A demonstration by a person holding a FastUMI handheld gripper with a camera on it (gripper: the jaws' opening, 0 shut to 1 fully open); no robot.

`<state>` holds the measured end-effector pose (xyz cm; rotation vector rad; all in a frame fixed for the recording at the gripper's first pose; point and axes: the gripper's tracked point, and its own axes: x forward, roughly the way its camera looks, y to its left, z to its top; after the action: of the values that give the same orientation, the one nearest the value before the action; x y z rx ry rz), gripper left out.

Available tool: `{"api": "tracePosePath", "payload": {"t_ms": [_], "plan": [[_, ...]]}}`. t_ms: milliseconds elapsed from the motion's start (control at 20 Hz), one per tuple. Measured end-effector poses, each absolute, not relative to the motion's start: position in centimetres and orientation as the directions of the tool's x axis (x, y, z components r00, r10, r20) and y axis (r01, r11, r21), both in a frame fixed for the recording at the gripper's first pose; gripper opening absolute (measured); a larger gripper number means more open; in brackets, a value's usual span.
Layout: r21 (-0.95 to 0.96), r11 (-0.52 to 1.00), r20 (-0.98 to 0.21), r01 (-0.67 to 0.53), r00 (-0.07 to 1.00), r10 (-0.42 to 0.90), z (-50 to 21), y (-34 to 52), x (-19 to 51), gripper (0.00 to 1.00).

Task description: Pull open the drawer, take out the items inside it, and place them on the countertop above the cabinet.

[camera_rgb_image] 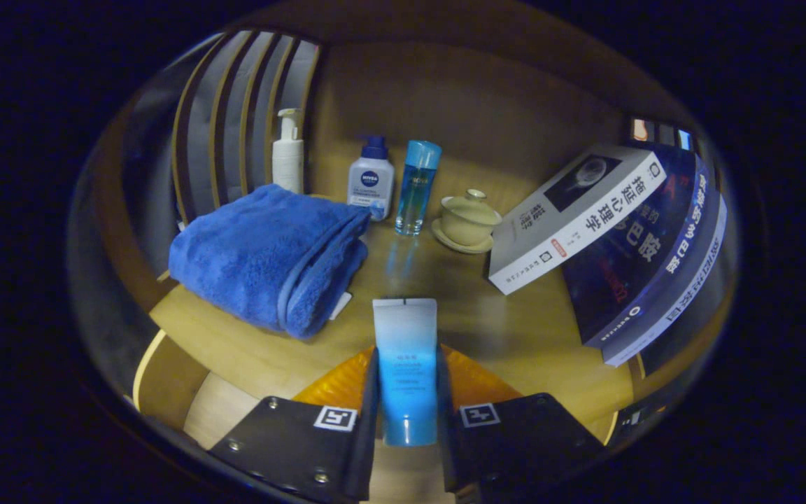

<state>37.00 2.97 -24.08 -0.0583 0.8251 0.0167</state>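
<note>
Blue and white, the tube (405,367) sits clamped between both fingers of the gripper (406,392), held over the wooden countertop (515,329). Beyond it lie a folded blue towel (270,255), three bottles (371,178), a lidded cup (468,218) and what looks like a leaning stack of books (627,245).

Setting: a domestic bathroom or bedroom-style vanity surface, mocked up in a booth. Evidence: a wooden countertop (515,336) backed by a wooden panel carries toiletries, namely a white pump bottle (287,150), a blue-capped lotion bottle (371,178) and a clear blue bottle (417,185). A folded blue towel (270,255) lies beside them. A lidded tea cup on a saucer (468,219) and a leaning stack of books (627,238) complete the household character. Slatted wood-trimmed panels (242,112) stand behind.
</note>
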Motion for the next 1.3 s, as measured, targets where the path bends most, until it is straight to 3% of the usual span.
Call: {"api": "tracePosePath", "payload": {"t_ms": [300, 500, 550, 750, 950, 1300], "plan": [[-0.048, 0.999, -0.710, -0.002, 0.703, -0.033, -25.2, 3.0, 38.5, 0.39], [-0.068, 0.997, -0.682, -0.034, 0.731, -0.022, -24.5, 3.2, 38.5, 0.47], [-0.081, 0.996, -0.663, -0.036, 0.748, -0.027, -23.9, 3.0, 38.5, 0.50], [-0.088, 0.995, -0.580, -0.054, 0.814, -0.007, -20.0, 3.7, 37.5, 0.81], [-0.064, 0.992, -0.510, -0.113, 0.858, 0.065, -15.8, 5.8, 34.3, 0.82], [0.047, 0.968, -0.444, -0.247, 0.863, 0.242, -10.8, 9.5, 22.8, 0.82]]}}
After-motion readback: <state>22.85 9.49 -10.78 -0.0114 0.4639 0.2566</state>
